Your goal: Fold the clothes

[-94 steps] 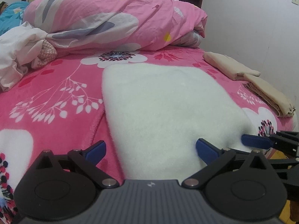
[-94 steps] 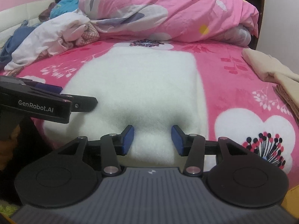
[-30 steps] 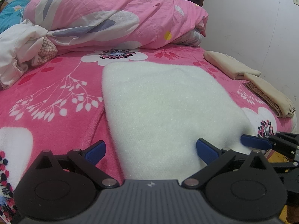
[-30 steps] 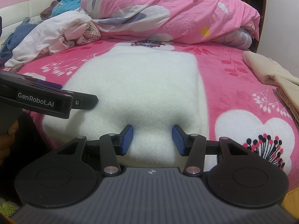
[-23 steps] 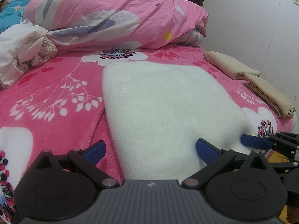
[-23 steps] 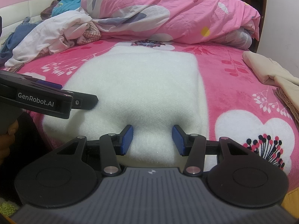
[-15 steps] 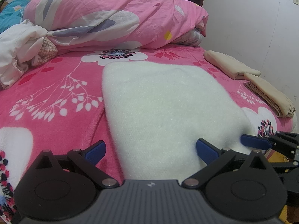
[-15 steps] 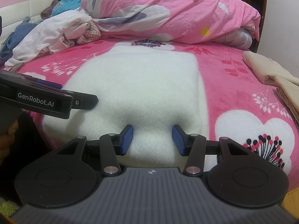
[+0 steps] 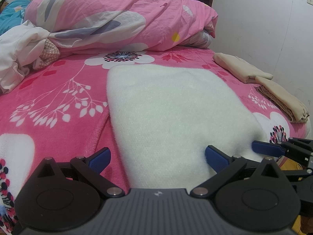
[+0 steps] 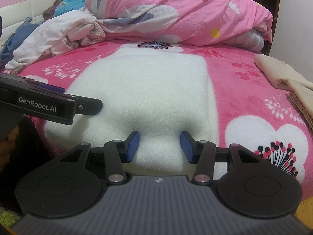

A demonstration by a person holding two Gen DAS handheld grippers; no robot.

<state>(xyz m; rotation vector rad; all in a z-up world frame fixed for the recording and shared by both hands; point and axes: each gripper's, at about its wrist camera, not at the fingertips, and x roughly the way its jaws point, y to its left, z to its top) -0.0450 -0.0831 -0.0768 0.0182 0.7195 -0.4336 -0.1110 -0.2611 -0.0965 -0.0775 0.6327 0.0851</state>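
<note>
Both cameras sit low at the foot edge of the white fuzzy garment [image 9: 172, 113], looking along it toward the rolled pink duvet [image 9: 121, 17]. The left view stands nearer its left corner, the right view [image 10: 156, 90] nearer its right; both share garment and duvet.

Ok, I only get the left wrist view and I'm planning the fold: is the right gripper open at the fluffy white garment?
Observer: Yes. The right gripper is open, its blue pads set either side of the near edge of the fluffy white garment, not pinching it.
Operator: Anything left to fold that I can't see?
Observer: A crumpled blue denim garment lies at the bed's far left, beside the crumpled white clothes.
Operator: And who holds my left gripper?
Observer: A hand shows beneath the left gripper, at the picture's left edge.
</note>
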